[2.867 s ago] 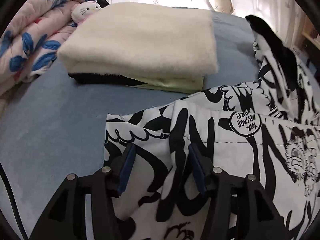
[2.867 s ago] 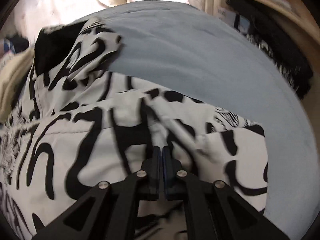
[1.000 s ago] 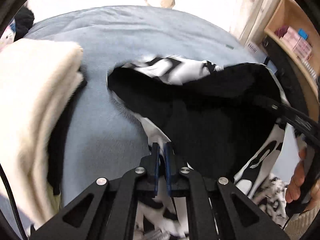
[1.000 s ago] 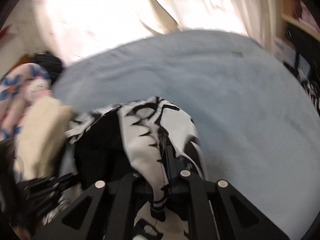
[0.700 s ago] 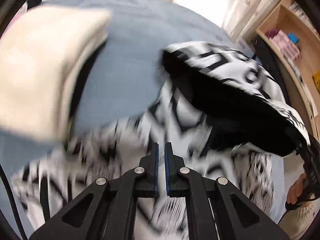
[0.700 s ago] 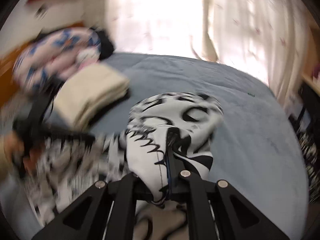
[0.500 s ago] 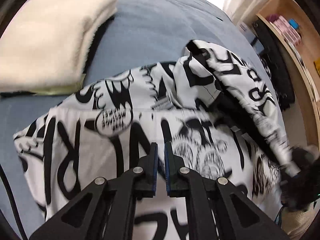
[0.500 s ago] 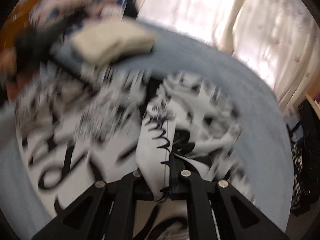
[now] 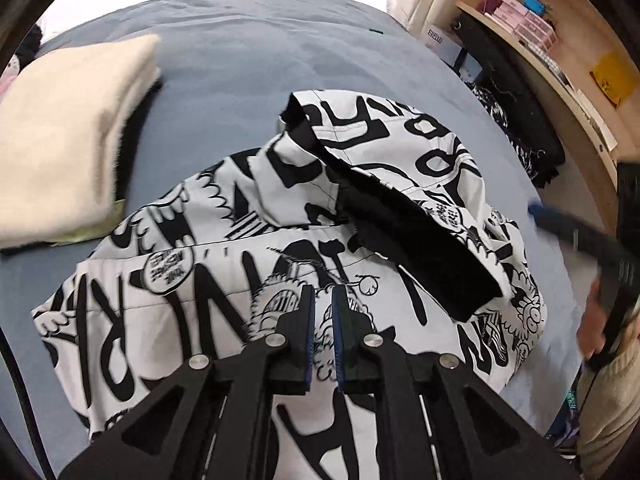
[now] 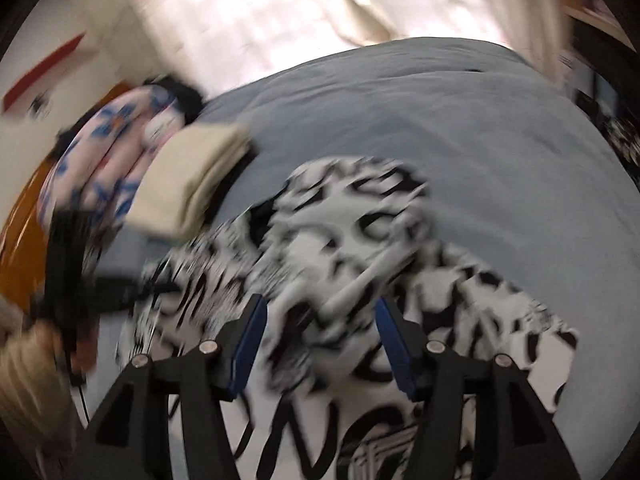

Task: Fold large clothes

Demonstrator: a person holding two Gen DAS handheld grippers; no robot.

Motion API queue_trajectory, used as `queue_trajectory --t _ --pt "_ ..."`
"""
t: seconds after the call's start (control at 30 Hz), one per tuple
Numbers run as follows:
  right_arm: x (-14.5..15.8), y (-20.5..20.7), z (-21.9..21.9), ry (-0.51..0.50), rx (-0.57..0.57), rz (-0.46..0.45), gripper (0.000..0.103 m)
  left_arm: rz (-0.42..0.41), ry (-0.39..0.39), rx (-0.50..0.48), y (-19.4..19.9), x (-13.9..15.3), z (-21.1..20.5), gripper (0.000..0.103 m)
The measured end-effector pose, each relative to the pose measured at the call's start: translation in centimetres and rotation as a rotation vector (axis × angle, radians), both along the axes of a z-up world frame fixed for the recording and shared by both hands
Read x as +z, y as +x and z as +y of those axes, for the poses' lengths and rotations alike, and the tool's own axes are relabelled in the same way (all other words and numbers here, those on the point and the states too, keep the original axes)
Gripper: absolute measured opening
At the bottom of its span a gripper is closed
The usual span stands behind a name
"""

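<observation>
Since half a second ago the right gripper (image 10: 320,340) has let go of the fabric fold it was pinching; its jaws have just been opening and now stand wide, garment below them, nothing gripped. Left wrist view: left gripper (image 9: 322,334), lower centre, jaws nearly together with only a thin slit, nothing between them, hovering over the black-and-white printed garment (image 9: 224,280). Garment lies on the blue bed (image 9: 248,48), centre frame, its upper right part folded over showing black lining. Cream folded blanket (image 9: 68,136) at upper left, just beside the garment. Wooden shelf (image 9: 580,92) at right edge. Right wrist view, heavily blurred: garment centre to lower right, blanket at left, floral quilt (image 10: 100,168) further left.
</observation>
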State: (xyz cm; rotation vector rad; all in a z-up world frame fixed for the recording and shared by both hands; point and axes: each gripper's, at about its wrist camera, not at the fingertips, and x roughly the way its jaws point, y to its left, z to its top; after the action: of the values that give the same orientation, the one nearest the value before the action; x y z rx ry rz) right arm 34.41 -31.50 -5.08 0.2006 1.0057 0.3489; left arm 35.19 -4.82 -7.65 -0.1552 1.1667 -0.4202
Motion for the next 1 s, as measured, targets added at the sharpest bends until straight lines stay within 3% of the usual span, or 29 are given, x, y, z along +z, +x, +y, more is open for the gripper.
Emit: queue_trajectory --t 0.17,0.37,0.4,0.43,0.47,0.5,0.53,0.67,0.8,0.9,1.0 --pt "-2.6 7.2 -2.4 0.024 -0.168 0.12 0.057 0.017 0.022 -0.013 1.5 -1.2 -1.5 0.006" --pt "-8.2 13.3 -3.6 0.066 -0.278 0.311 0.056 0.018 0.032 -0.005 2.7 -1.6 -1.7 0.007" --pt "-8.7 13.6 -3.2 0.053 -0.28 0.318 0.05 0.021 0.03 0.0 2.9 -1.6 -1.5 0.008" --pt "-8.7 13.9 -2.7 0.03 -0.267 0.3 0.027 0.025 0.029 0.005 3.0 -1.7 -1.3 0.008" --pt "-8.3 14.0 -1.8 0.002 -0.231 0.284 0.013 0.028 0.027 0.009 3.0 -1.7 -1.1 0.008" --pt "-7.6 14.1 -0.8 -0.031 -0.194 0.258 0.006 0.032 0.026 0.013 3.0 -1.8 -0.8 0.008" --pt "-6.8 13.8 0.0 -0.055 -0.17 0.223 0.006 0.035 0.025 0.019 3.0 -1.8 -0.5 0.008" --pt "0.8 11.3 6.0 -0.138 0.067 -0.078 0.006 0.035 0.015 0.048 2.4 -1.6 1.2 0.008" --pt "7.4 4.4 12.5 -0.197 0.35 -0.387 0.006 0.035 -0.023 0.097 0.8 -0.9 4.0 0.008" --pt "9.5 -1.3 16.7 -0.243 0.547 -0.522 0.006 0.026 -0.039 0.121 -0.9 -0.6 6.0 0.008" --pt "9.5 -7.2 20.0 -0.286 0.719 -0.589 0.006 0.027 -0.058 0.157 -2.8 -0.3 8.4 0.009"
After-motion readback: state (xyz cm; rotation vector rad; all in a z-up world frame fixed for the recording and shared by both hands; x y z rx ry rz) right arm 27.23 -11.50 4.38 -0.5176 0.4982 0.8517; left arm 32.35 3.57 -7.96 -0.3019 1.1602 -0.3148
